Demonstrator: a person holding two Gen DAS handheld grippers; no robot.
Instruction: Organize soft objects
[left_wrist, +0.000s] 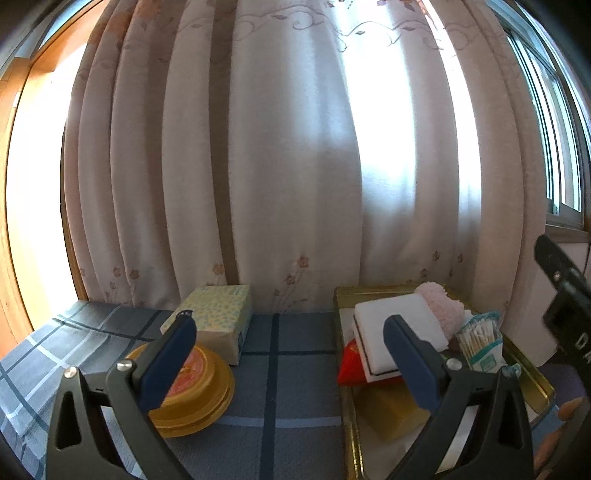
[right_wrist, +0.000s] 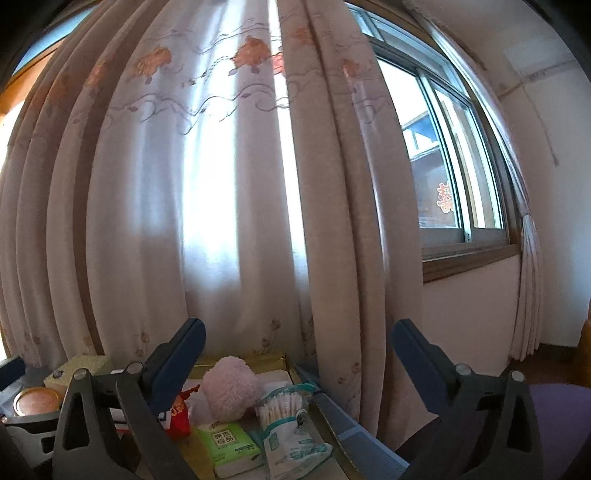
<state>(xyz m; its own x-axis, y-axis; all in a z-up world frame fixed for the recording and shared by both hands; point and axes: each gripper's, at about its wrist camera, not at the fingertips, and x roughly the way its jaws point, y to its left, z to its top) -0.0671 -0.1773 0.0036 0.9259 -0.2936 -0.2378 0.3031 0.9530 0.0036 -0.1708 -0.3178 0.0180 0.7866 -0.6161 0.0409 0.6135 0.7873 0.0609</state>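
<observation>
A gold tray (left_wrist: 532, 373) on the checked tablecloth holds soft things: a white sponge block (left_wrist: 399, 325), a pink fluffy cloth (left_wrist: 443, 302), a bag of cotton swabs (left_wrist: 480, 343), a red packet (left_wrist: 349, 363) and a yellow sponge (left_wrist: 391, 410). My left gripper (left_wrist: 291, 350) is open and empty, raised in front of the tray's left side. In the right wrist view the tray (right_wrist: 284, 356) shows the pink cloth (right_wrist: 229, 387), the swab bag (right_wrist: 284, 410), a green tissue pack (right_wrist: 229, 446) and the red packet (right_wrist: 177, 410). My right gripper (right_wrist: 299, 358) is open and empty above the tray.
A yellow patterned tissue box (left_wrist: 218, 317) and a round gold tin (left_wrist: 195, 391) sit left of the tray on the cloth (left_wrist: 288, 387). Curtains (left_wrist: 277, 166) hang close behind the table. A window (right_wrist: 454, 173) is to the right. The other gripper's black body (left_wrist: 565, 295) shows at right.
</observation>
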